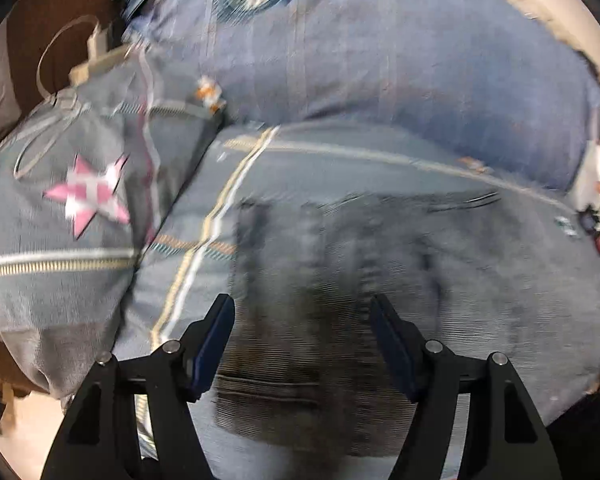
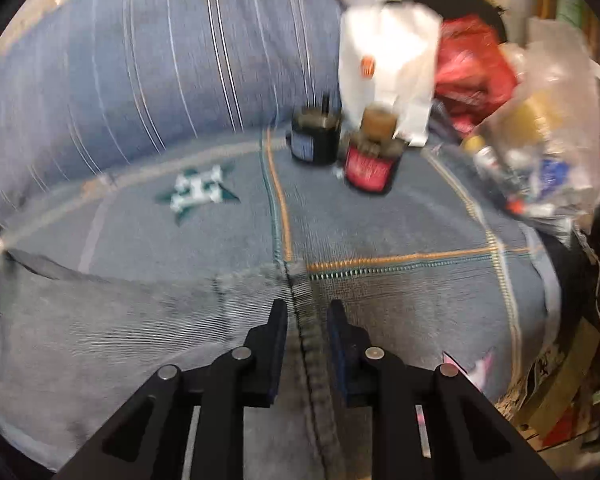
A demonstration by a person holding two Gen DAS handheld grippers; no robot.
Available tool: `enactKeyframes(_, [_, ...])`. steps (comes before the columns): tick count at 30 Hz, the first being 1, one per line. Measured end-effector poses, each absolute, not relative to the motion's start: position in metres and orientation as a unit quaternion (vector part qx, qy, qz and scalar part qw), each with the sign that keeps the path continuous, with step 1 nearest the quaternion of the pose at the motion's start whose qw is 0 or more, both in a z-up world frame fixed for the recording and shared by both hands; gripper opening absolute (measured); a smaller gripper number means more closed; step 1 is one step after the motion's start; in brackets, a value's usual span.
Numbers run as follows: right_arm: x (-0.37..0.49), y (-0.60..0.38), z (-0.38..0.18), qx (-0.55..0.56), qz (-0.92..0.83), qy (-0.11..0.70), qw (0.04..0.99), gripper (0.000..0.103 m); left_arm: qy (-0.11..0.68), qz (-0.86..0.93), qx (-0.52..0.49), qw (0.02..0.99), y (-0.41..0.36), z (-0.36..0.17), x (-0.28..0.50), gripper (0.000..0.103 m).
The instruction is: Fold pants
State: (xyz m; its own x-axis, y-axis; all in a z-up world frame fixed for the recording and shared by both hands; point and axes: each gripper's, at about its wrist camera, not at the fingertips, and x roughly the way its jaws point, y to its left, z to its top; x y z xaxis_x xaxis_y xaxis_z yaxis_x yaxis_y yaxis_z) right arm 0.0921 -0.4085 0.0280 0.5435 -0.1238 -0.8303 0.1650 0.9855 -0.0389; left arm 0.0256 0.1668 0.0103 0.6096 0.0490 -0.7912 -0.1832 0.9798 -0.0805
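Blue-grey patchwork bedding with pale stripes, zipper-like seams and star patches covers the bed in both views, and everything is smeared by motion blur. On it lie the grey pants, spread flat across the lower middle of the left wrist view; in the right wrist view the same grey cloth fills the lower left, with a dark stitched seam running up between the fingers. The left gripper hangs over the pants with its jaws standing wide apart, and only flat cloth shows in the gap below them, with nothing pinched. The right gripper has its jaws set narrow, a slim gap on either side of the seam; whether the pads actually press on the fabric cannot be told through the blur. A pink-and-white star patch sits on a pillow to the left, and a green-and-white star patch lies on the bedding beyond the pants. Farther back stand a black jar with a blue label and, just beside it, a red-labelled jar, with a white paper bag behind them, a red plastic bag and a clear plastic bag of small items to the right.
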Motion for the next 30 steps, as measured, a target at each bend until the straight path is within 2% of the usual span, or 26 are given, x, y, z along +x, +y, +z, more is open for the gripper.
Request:
enactKeyframes(3, [0.069,-0.387,0.041,0.07,-0.001,0.481,0.874,0.025,0.434,0.03,-0.057,0.899,0.145,0.008,0.025,0.071])
enactKeyframes(5, [0.059,-0.376,0.026,0.112,0.059,0.507,0.852,0.031,0.454,0.054,-0.015,0.889,0.136,-0.012,0.033,0.071])
enactKeyframes(7, [0.06,-0.369,-0.01,0.104,0.055,0.558,0.822,0.058,0.501,0.085,0.002,0.861,0.143,-0.041,0.044,0.075])
enactKeyframes(9, [0.062,-0.369,-0.048,0.054,-0.01,0.62,0.783,0.056,0.5,0.087,-0.052,0.86,0.157,-0.039,0.042,0.076])
enactKeyframes(11, [0.061,-0.355,-0.034,0.034,-0.007,0.6,0.799,0.057,0.476,0.097,-0.064,0.872,0.158,-0.02,0.037,0.076])
enactKeyframes(14, [0.069,-0.301,0.019,-0.011,0.043,0.534,0.845,0.057,0.434,0.081,-0.039,0.896,0.144,-0.002,0.032,0.076])
enactKeyframes(18, [0.096,-0.2,0.047,-0.034,0.197,0.483,0.853,0.057,0.438,0.072,-0.027,0.896,0.132,-0.015,0.035,0.076])
enactKeyframes(23, [0.159,-0.075,0.017,-0.069,0.296,0.49,0.817,0.057,0.423,0.072,-0.045,0.902,0.144,-0.018,0.032,0.076])
enactKeyframes(27, [0.197,-0.027,-0.021,-0.109,0.288,0.516,0.799,0.056,0.412,0.069,-0.061,0.907,0.158,-0.021,0.038,0.076])
enactKeyframes(29, [0.206,-0.014,-0.035,-0.12,0.294,0.531,0.786,0.049,0.412,0.066,-0.062,0.907,0.157,-0.02,0.034,0.076])
enactKeyframes(30, [0.209,-0.009,-0.04,-0.126,0.295,0.534,0.782,0.03,0.411,0.065,-0.06,0.907,0.157,-0.02,0.033,0.076])
